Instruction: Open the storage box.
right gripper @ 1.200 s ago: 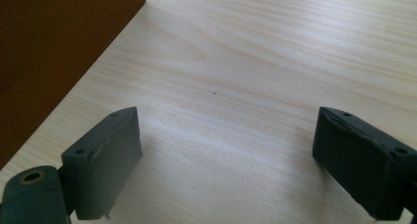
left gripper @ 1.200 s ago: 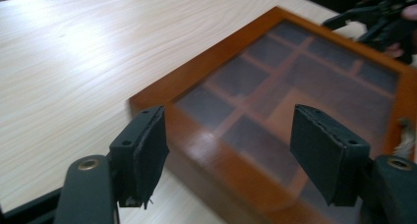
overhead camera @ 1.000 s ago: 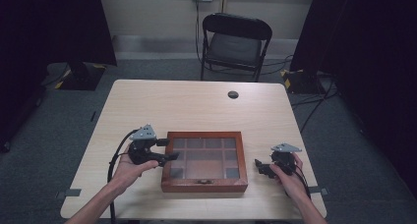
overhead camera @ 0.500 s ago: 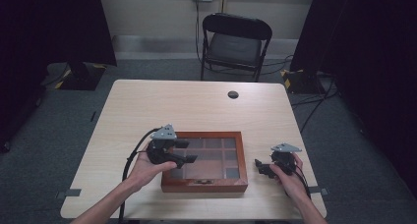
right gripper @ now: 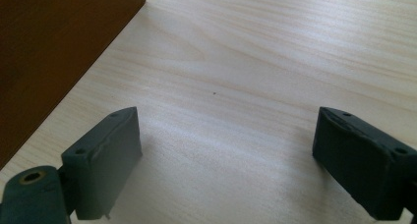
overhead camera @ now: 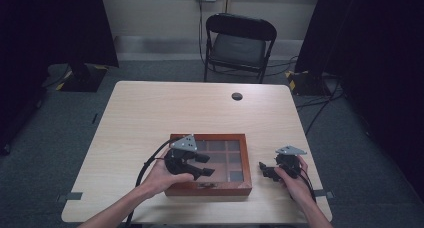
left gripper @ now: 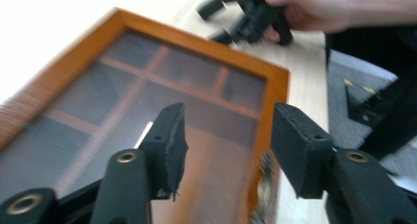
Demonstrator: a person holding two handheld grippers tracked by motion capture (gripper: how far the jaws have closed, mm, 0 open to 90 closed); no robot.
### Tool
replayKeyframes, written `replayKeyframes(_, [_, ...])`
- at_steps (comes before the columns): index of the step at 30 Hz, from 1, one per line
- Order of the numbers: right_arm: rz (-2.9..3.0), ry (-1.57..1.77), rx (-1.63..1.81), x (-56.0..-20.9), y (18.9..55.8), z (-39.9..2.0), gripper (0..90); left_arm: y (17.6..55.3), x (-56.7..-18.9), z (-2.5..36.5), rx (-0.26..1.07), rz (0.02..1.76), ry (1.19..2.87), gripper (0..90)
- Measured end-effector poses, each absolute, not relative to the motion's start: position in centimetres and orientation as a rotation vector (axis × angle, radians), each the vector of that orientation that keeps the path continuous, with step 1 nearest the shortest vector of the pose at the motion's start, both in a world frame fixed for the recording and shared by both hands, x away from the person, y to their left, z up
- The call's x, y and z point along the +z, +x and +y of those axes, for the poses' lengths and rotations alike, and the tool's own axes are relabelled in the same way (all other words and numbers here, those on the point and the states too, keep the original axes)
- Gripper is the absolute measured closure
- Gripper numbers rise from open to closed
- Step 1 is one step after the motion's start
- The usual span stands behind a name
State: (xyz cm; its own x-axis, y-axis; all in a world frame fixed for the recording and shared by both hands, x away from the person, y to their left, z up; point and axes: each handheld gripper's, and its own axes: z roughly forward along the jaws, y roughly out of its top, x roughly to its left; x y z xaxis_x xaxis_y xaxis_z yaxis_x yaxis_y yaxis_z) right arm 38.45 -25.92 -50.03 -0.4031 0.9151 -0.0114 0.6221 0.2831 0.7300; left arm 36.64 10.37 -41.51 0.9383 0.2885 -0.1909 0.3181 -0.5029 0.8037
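Now the wooden box [overhead camera: 212, 163] sits on the table [overhead camera: 150, 118], close to the edge where the person is. It has a glass lid, and you can see little square rooms under the glass. A small metal clasp [overhead camera: 206, 185] is on the front side of the box.

The left gripper [overhead camera: 206, 165] hangs over the left part of the box, above the glass lid. Its two black jaws have just been closing a bit, but they are apart and nothing is squeezed between them. From the left gripper view, the front wooden edge of the box [left gripper: 268, 130] lies under the gap between the jaws.

The right gripper [overhead camera: 265, 170] is on the right of the box, near it but not touching. Its jaws are wide apart, with bare table [right gripper: 236, 86] between them. The side wall of the box [right gripper: 54, 42] is at the left in the right gripper view.

A small dark round thing [overhead camera: 237, 96] lies on the table far behind the box
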Motion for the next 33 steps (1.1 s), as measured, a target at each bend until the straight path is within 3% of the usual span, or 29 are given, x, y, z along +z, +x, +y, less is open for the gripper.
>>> replayKeyframes(5, [2.127, 1.38, 0.913, -50.0, 38.4, -25.9, 10.3, 36.2, -42.2, 10.4, -0.053, 0.411, 2.158, 57.4])
replayKeyframes(14, [2.127, 1.38, 0.913, -50.0, 38.4, -25.9, 10.3, 35.9, -43.3, 10.1, -0.128, 0.395, 2.198, 60.8])
replayKeyframes(17, [2.127, 1.38, 0.913, -50.0, 38.4, -25.9, 10.3, 35.7, -43.5, 10.0, -0.121, 0.39, 2.204, 60.8])
replayKeyframes(22, [2.127, 1.38, 0.913, -50.0, 38.4, -25.9, 10.3, 35.4, -43.5, 10.0, -0.112, 0.365, 2.218, 70.2])
replayKeyframes(33, [2.127, 1.379, 0.913, -50.0, 38.4, -25.9, 10.3, 35.0, -43.9, 9.8, -0.088, 0.334, 2.221, 80.2])
